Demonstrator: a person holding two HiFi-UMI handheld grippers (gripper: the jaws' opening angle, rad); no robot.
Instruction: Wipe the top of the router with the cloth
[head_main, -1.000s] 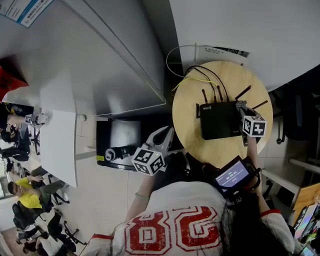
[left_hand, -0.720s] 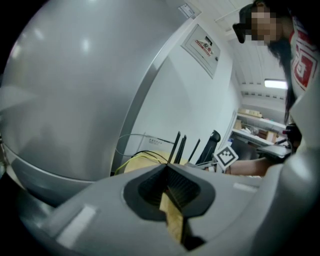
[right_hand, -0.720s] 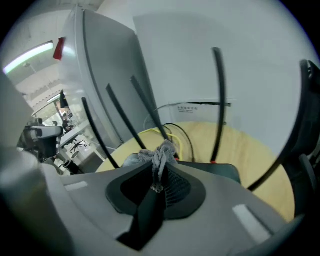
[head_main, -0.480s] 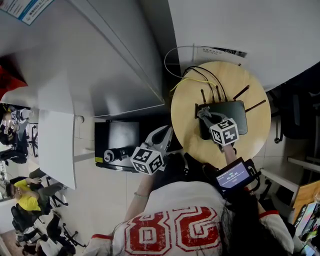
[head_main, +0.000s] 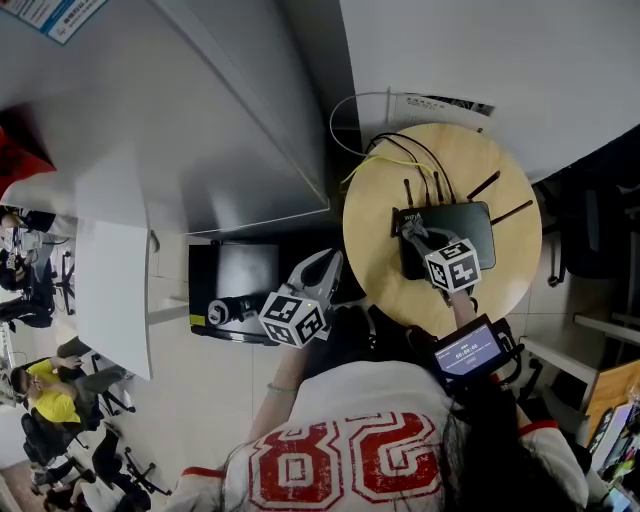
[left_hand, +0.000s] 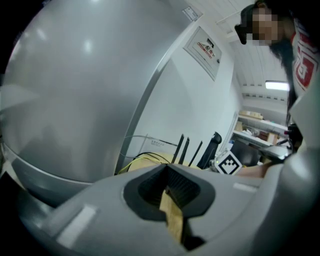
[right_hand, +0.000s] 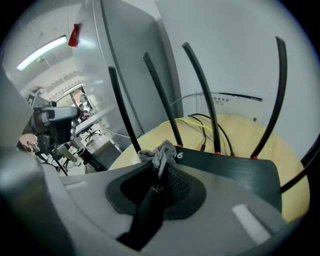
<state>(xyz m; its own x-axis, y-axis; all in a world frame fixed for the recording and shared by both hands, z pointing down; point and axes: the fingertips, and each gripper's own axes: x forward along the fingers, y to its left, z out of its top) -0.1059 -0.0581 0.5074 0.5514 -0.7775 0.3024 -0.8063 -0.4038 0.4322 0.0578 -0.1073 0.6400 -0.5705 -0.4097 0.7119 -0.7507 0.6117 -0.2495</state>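
Grey cloth (right_hand: 159, 153), bunched in right gripper (right_hand: 157, 176), lies on black router (right_hand: 235, 170).

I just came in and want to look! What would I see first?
Likely the black router with its antennas, on the round wooden table. The right tongs pinch a grey cloth over the router's top. The left tongs are shut and empty beside the table.

The router (head_main: 476, 224) is black, the cloth (right_hand: 159, 152) grey, the table (head_main: 375, 270) pale wood
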